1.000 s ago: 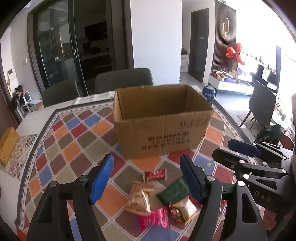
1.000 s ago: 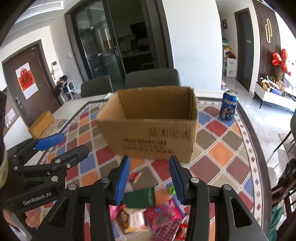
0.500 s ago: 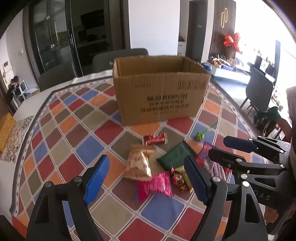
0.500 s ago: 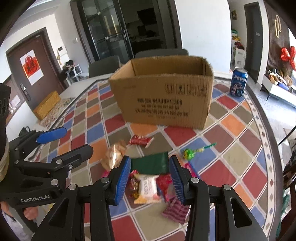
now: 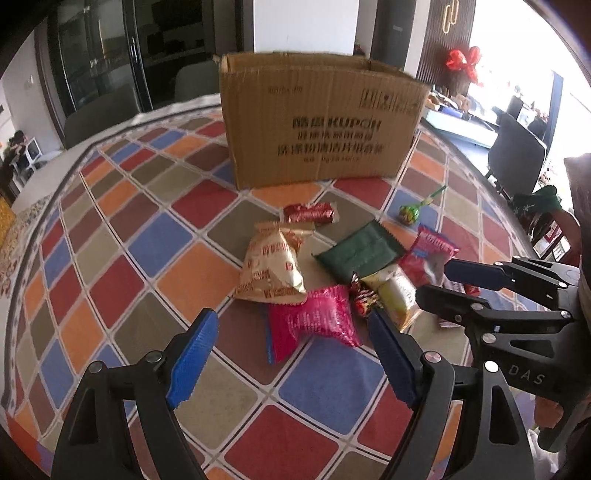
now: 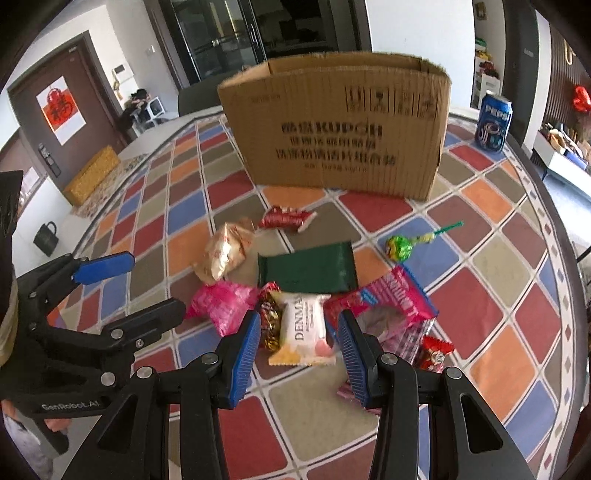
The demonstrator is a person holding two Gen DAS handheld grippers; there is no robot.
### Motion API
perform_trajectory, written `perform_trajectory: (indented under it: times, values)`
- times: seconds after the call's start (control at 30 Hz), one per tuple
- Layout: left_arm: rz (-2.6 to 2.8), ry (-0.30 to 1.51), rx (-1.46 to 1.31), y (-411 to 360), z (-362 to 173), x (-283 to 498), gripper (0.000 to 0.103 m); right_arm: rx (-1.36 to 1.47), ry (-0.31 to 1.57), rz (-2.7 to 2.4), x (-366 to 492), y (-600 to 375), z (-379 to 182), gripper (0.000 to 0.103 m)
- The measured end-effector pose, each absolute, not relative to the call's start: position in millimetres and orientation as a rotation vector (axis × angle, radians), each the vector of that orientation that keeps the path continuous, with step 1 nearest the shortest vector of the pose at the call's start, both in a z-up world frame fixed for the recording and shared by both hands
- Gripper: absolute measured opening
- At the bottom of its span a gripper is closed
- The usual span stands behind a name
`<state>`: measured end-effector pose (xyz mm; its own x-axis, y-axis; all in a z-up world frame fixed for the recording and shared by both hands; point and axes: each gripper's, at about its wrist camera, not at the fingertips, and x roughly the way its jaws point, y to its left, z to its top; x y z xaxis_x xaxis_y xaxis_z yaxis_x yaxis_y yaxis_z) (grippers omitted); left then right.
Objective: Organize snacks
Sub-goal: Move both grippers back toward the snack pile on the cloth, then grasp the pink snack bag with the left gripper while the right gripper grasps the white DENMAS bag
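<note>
A round counter (image 6: 491, 306) covered in a cloth of red, blue, orange and olive diamonds fills both views, in a bright living room with dark glass doors (image 6: 229, 33) at the far side and grey chairs (image 5: 99, 107) tucked behind it. An open cardboard box (image 6: 340, 122) with dark print stands on the far half of the counter, and a blue Pepsi can (image 6: 494, 122) stands upright to its right, apart from it. The snacks lie loose in a cluster nearer than the box: a small red wrapper (image 6: 286, 218) closest to it, a cream-gold crinkled bag (image 5: 271, 267) at the left, a flat dark green packet (image 6: 308, 267) in the middle, a green lollipop (image 6: 400, 248) off to the right, a magenta packet (image 5: 314, 321), a white Denmark-style cake packet (image 6: 304, 328), and a pink-and-blue packet (image 6: 388, 299). The left claw (image 5: 291, 354) points steeply down over the magenta packet, its blue pads having just spread wide, nothing gripped. The right claw (image 6: 301, 354) tilts down likewise, its pads partly apart on either side of the white packet, not visibly touching it.
</note>
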<state>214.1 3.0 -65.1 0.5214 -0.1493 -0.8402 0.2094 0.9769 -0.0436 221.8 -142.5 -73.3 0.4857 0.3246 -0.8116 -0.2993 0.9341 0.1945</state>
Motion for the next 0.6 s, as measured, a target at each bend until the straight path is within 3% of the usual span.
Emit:
perform_trajectory:
  times: [0.6]
  values:
    - [-0.215,1.096,-0.073,10.5,-114.6,245.2,0.079,0.034,1.065,0.371,240.1,-134.7,-104.4,0.044]
